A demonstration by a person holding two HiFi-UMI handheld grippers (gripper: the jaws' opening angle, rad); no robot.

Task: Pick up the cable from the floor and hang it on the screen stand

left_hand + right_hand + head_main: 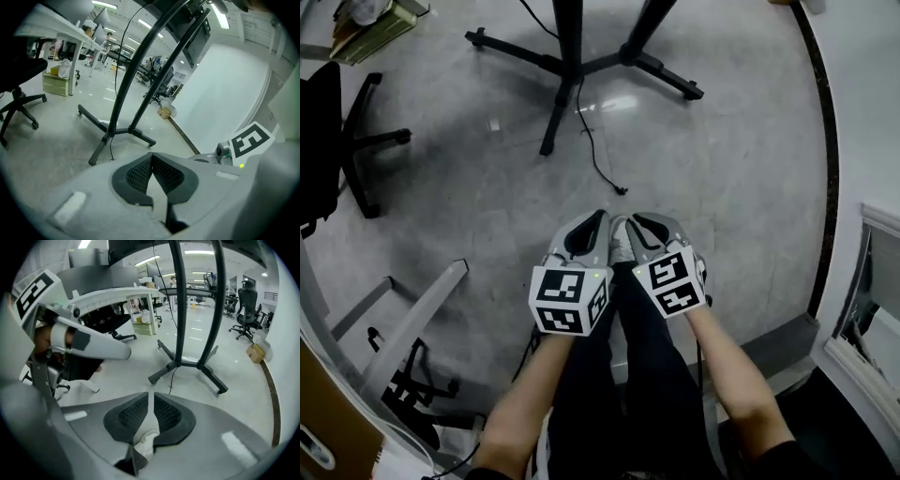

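The thin black cable (591,141) runs down from the screen stand (570,58) and trails over the grey floor to a loose plug end (622,191). The cable (111,147) and the stand's poles (140,70) also appear in the left gripper view, and the right gripper view has both the cable (172,379) and the stand (180,310). My left gripper (602,217) and right gripper (632,223) hang side by side above the floor, nearer to me than the plug. Both are shut with nothing between the pads, and neither touches the cable.
A black office chair (337,141) stands at the left, with a white desk leg (417,314) below it. A dark baseboard (831,159) curves along the wall at the right. The person's dark trousers (619,384) fill the lower middle. Stacked boxes (375,28) sit far left.
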